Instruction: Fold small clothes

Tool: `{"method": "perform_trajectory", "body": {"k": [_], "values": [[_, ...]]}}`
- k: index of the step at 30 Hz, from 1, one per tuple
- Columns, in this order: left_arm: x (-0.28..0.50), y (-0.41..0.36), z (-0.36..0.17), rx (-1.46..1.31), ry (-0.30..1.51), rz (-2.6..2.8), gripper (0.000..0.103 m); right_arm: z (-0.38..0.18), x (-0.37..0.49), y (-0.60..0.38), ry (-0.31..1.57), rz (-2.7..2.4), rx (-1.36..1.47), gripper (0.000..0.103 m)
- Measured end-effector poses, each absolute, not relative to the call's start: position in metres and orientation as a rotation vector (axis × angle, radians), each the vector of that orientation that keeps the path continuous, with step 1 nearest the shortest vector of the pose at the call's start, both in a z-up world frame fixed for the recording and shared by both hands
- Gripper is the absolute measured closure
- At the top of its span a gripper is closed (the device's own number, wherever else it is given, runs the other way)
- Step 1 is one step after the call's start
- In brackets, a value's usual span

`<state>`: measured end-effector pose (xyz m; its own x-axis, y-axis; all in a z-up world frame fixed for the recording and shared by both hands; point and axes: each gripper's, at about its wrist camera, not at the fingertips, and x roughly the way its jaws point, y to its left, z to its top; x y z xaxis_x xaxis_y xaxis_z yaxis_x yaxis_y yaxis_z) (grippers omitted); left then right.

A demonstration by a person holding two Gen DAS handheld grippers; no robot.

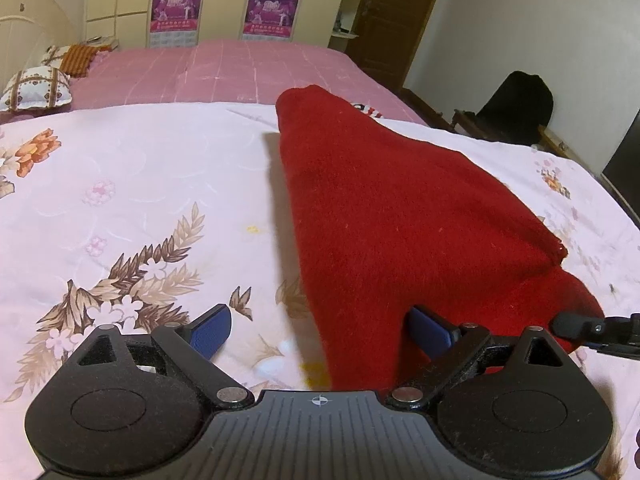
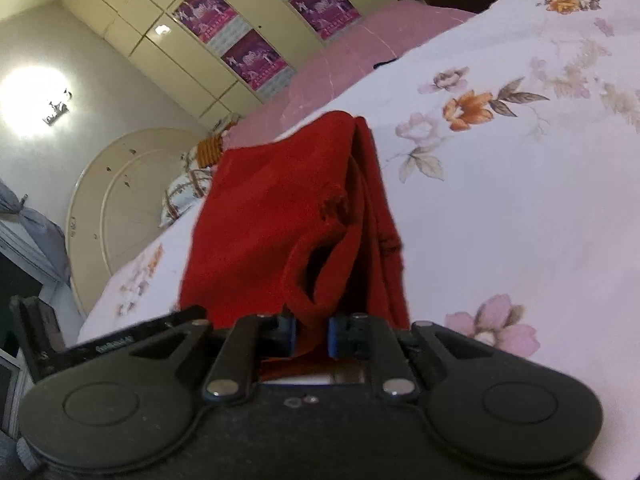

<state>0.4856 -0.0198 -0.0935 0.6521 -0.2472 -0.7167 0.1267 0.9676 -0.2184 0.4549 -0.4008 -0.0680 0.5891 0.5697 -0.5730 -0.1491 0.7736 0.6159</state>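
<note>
A red knitted garment lies folded lengthwise on the floral white sheet, its far end toward the pink bedspread. My left gripper stands open and wide. The garment's near end lies between its blue pads, and the left pad is clear of the cloth. In the right wrist view the garment rises toward the camera in layered folds. My right gripper is shut on a fold of its near edge. Part of the right gripper shows at the cloth's right corner in the left wrist view.
A pink bedspread covers the far half of the bed, with pillows by the round headboard. Behind stand a cream wardrobe with purple posters, a brown door and a dark chair at the right.
</note>
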Motion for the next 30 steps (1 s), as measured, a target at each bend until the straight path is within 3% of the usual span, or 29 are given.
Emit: {"method": "perform_trajectory", "body": {"k": [7, 13, 18, 23, 25, 28, 29, 30], "values": [[0.482, -0.017, -0.098, -0.148, 0.846, -0.211, 0.008, -0.1, 0.46, -0.414, 0.869, 0.425, 0.615, 0.094], [0.478, -0.004, -0.072, -0.172, 0.768, -0.196, 0.008, -0.071, 0.447, -0.422, 0.75, 0.392, 0.589, 0.07], [0.508, -0.008, -0.068, -0.168, 0.765, -0.199, 0.008, -0.043, 0.474, -0.404, 0.658, 0.389, 0.472, 0.07], [0.53, -0.02, -0.094, -0.185, 0.847, -0.266, 0.008, -0.05, 0.512, -0.367, 0.698, 0.352, 0.234, 0.073], [0.532, -0.014, -0.099, -0.232, 0.867, -0.282, 0.008, -0.068, 0.523, -0.365, 0.792, 0.305, 0.184, 0.064], [0.529, -0.002, -0.088, -0.281, 0.83, -0.326, 0.008, -0.054, 0.516, -0.382, 0.747, 0.323, 0.244, 0.061], [0.529, 0.003, -0.086, -0.315, 0.825, -0.352, 0.008, -0.046, 0.513, -0.391, 0.712, 0.342, 0.285, 0.054], [0.532, 0.007, -0.085, -0.343, 0.829, -0.379, 0.008, -0.043, 0.513, -0.401, 0.704, 0.364, 0.341, 0.041]]}}
